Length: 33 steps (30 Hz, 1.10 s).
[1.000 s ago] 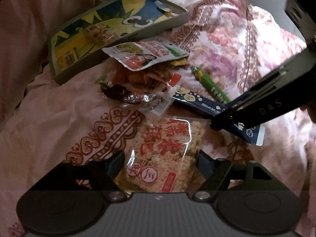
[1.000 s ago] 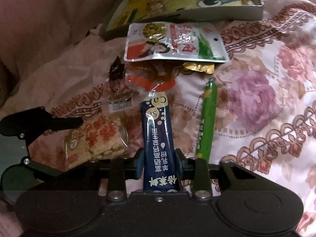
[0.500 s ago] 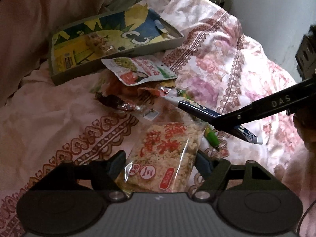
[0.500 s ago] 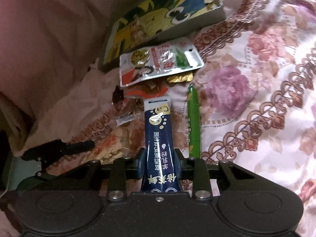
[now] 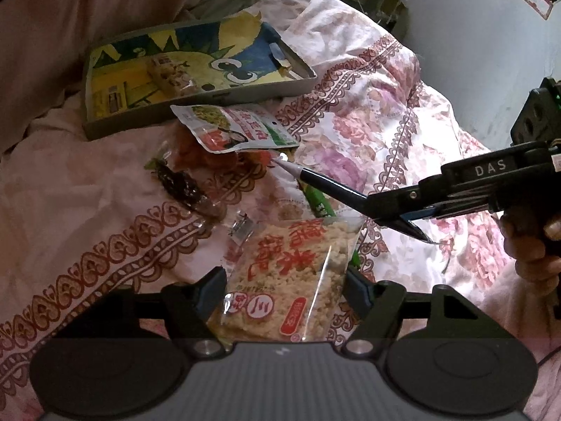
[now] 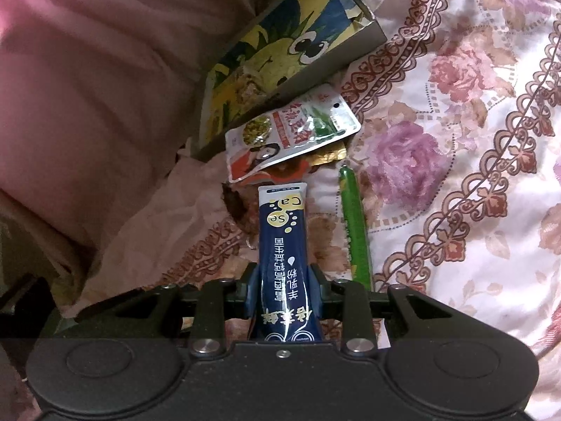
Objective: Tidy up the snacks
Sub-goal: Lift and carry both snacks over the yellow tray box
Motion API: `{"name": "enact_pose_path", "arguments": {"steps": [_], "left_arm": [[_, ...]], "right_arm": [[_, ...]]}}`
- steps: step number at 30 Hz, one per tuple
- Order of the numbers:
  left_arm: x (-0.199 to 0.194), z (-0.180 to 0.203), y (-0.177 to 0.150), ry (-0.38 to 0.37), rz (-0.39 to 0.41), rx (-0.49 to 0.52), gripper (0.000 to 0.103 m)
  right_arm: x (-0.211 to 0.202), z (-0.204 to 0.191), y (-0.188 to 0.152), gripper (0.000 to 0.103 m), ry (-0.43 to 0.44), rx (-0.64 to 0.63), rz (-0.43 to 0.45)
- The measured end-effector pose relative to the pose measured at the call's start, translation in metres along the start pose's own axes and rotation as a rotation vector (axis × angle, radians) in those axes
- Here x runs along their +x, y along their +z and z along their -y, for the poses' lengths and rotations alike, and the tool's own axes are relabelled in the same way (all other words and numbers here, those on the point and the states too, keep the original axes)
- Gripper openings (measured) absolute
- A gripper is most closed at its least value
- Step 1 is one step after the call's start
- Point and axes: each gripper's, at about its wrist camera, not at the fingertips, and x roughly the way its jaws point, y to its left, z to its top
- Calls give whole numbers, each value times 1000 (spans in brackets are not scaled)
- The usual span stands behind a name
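Observation:
A clear packet of rice crackers (image 5: pixel 287 256) with red lettering sits between the fingers of my left gripper (image 5: pixel 284 280). The jaws are closing on its sides and it is raised off the bedspread. My right gripper (image 6: pixel 282 280) is shut on a dark blue stick sachet (image 6: pixel 282 224), which points forward. In the left wrist view the right gripper (image 5: pixel 385 210) comes in from the right, holding the blue sachet (image 5: pixel 329 186) in the air. A shallow cartoon-printed box (image 5: pixel 210 100) lies open at the back with one small snack inside.
A white pouch (image 5: pixel 235 129) lies in front of the box over orange and gold wrappers (image 6: pixel 326 156). A green stick (image 6: pixel 354 224) and a dark wrapped snack (image 5: pixel 178 186) rest on the floral bedspread. A hand (image 5: pixel 529 245) grips the right tool. A pink pillow rises at left.
Both grippers have lifted their packets off the bedspread. The right one rose and rolled, so the blue sachet now hangs in the air. The rice cracker packet now covers part of the green stick.

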Motion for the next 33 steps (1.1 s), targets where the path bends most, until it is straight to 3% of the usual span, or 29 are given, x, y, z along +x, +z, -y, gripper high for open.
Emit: {"name": "enact_pose_path", "arguments": {"steps": [19, 33], "left_arm": [[-27, -9, 5, -3, 130, -82, 75], [-31, -25, 34, 145, 264, -149, 75]], "right_arm": [[-19, -12, 9, 32, 199, -21, 145], [-1, -22, 35, 32, 226, -28, 192]]}}
